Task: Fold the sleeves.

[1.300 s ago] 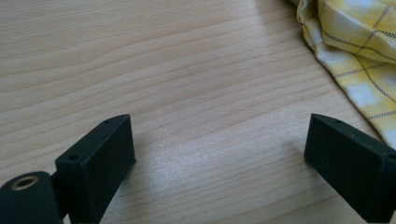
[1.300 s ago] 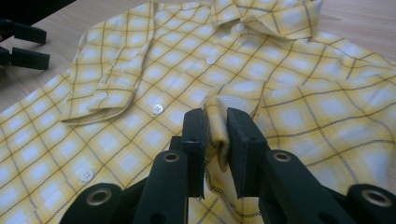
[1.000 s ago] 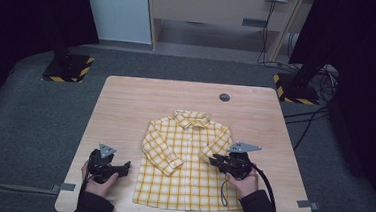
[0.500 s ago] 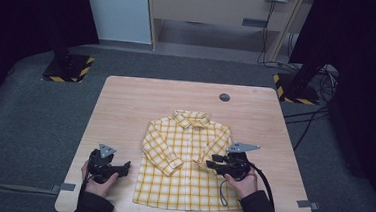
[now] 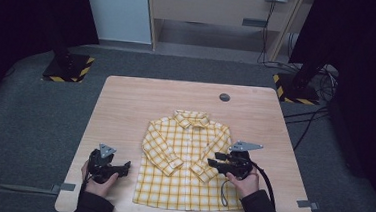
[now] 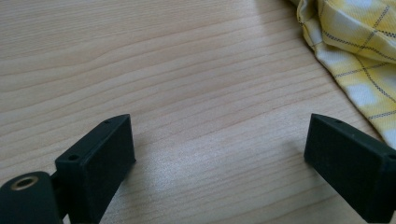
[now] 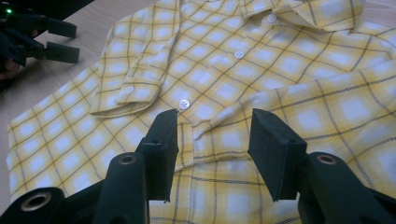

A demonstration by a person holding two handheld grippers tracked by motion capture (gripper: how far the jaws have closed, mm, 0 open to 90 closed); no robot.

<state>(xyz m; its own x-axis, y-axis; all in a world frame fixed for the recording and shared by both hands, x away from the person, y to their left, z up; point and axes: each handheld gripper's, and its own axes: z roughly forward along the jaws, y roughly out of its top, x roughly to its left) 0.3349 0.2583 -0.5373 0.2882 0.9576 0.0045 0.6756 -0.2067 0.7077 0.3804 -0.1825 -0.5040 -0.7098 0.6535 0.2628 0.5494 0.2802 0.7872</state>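
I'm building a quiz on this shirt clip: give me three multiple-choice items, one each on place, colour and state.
1. Where does the left gripper rest?
A. on bare table beside the shirt
B. on the collar
C. off the table

2. What colour is the shirt?
A. plain blue
B. yellow and white check
C. red stripes

3. How do the right gripper jaws stand?
A. clamped on a button
B. apart over the sleeve cuff
C. shut on nothing

Answers: 1 A, wood grain lies between its jaws; 2 B, the check is plain in both views; 3 B, the jaws have just been opening, with cloth in the gap.
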